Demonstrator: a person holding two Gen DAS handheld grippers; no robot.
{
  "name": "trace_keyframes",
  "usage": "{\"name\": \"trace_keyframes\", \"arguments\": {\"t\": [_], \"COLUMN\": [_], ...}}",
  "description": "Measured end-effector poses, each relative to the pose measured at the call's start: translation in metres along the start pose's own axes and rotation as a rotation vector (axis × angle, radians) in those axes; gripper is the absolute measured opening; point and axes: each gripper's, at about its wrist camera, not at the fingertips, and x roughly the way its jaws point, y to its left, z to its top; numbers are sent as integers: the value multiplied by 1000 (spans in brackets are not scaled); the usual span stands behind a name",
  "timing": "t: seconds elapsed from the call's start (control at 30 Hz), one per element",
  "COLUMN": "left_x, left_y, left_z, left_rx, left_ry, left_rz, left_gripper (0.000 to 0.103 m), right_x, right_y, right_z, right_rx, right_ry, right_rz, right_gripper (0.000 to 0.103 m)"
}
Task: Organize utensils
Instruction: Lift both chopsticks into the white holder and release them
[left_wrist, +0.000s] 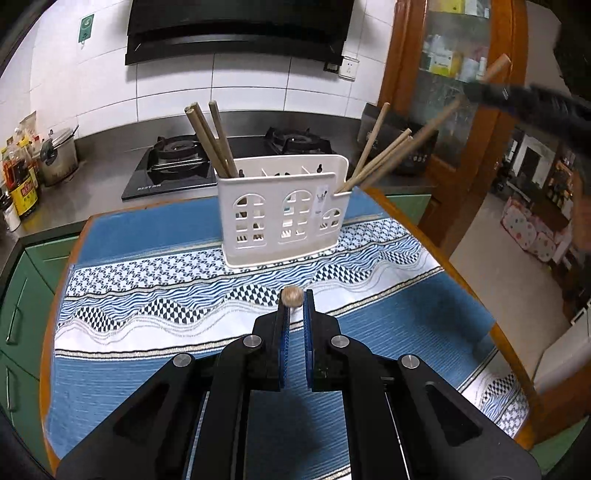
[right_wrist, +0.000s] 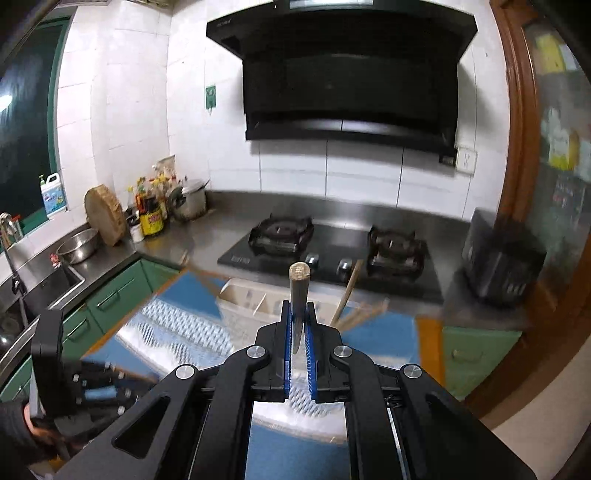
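Observation:
A white utensil holder (left_wrist: 282, 208) with window cut-outs stands on the blue patterned tablecloth (left_wrist: 147, 288). Two wooden chopsticks (left_wrist: 212, 138) lean in its left compartment and several chopsticks (left_wrist: 384, 158) lean in the right one. My left gripper (left_wrist: 295, 301) is shut on a wooden chopstick (left_wrist: 291, 296), seen end-on, in front of the holder. My right gripper (right_wrist: 299, 308) is shut on another wooden chopstick (right_wrist: 298, 295), held above the holder (right_wrist: 251, 299). In the left wrist view the right gripper (left_wrist: 491, 90) is blurred at the upper right with its chopstick (left_wrist: 498, 66).
A black gas hob (left_wrist: 177, 166) sits on the steel counter behind the table. Bottles and a pot (left_wrist: 59, 155) stand at the left. A sink (right_wrist: 44, 273) and green cabinets (right_wrist: 118, 295) lie left of the table. A wooden door frame (left_wrist: 495, 122) is right.

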Motion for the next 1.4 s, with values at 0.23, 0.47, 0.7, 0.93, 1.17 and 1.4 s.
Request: {"name": "trace_keyframes", "arguments": {"t": [0.23, 0.47, 0.7, 0.93, 1.17, 1.4], "left_x": [-3, -13, -27, -44, -37, -8], "left_y": [3, 2, -2, -11, -10, 0], "left_z": [18, 42, 74, 119, 168, 188], "left_rx": [-6, 9, 34, 75, 86, 61], "left_ry": [-31, -83, -151, -249, -335, -347], "left_rz": [-11, -13, -22, -10, 56, 121], "left_gripper": [5, 5, 5, 5, 5, 5], "right_x": [36, 88, 113, 105, 69, 38], "right_y": [-8, -7, -5, -9, -9, -3], "right_z": [38, 33, 20, 18, -1, -37], "right_rx": [-17, -28, -30, -19, -7, 7], "right_ry": [21, 136, 181, 146, 89, 80], "right_rz": [-26, -18, -20, -26, -3, 9], "right_gripper": [7, 7, 7, 16, 27, 29]}}
